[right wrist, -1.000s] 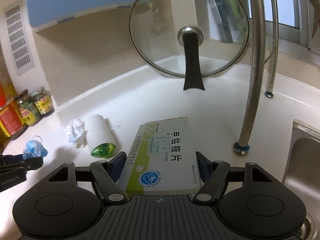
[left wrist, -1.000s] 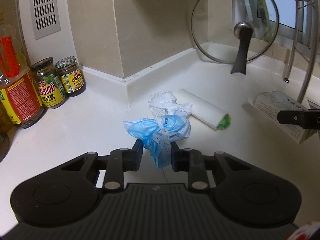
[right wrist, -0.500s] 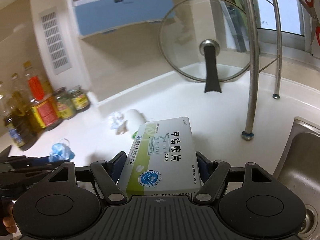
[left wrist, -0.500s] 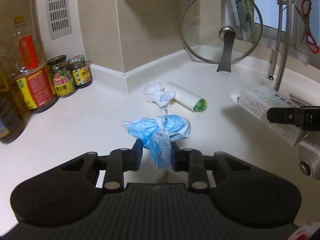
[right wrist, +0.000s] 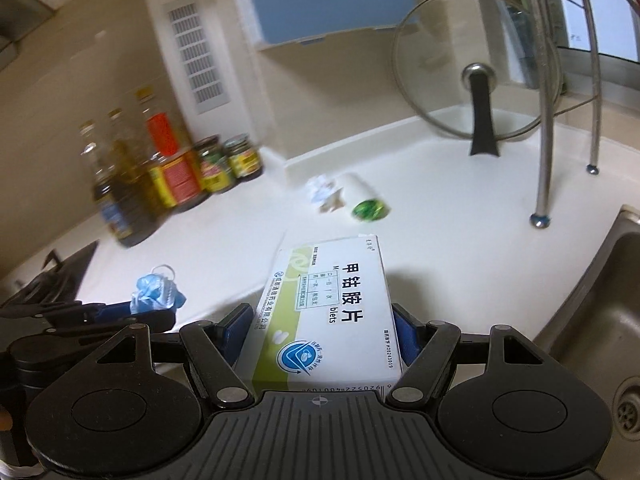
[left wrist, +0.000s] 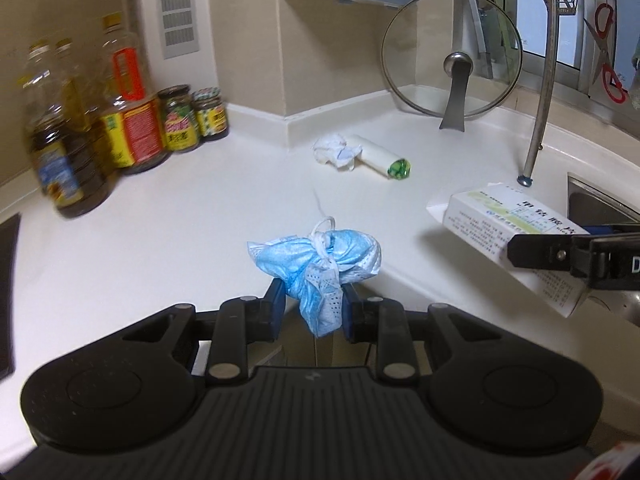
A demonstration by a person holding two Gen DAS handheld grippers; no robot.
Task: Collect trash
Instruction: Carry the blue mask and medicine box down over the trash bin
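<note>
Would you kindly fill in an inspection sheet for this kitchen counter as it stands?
Surface: white counter, dry-looking.
Job's things: blue mask and medicine box both held; crumpled tissue and white roll lie on the counter near the corner.
Clutter: oil bottles, two jars, glass lid.
Grippers: left hand-held gripper shut on mask; right hand-held gripper shut on box.
Cables: nothing seen.
Surroundings: sink, rack leg, wall vent.

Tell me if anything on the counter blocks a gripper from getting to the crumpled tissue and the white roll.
Nothing visible does. The counter lies bare up to the crumpled tissue and white roll, but both grippers are full: left gripper holds the blue mask, right gripper the medicine box.
</note>
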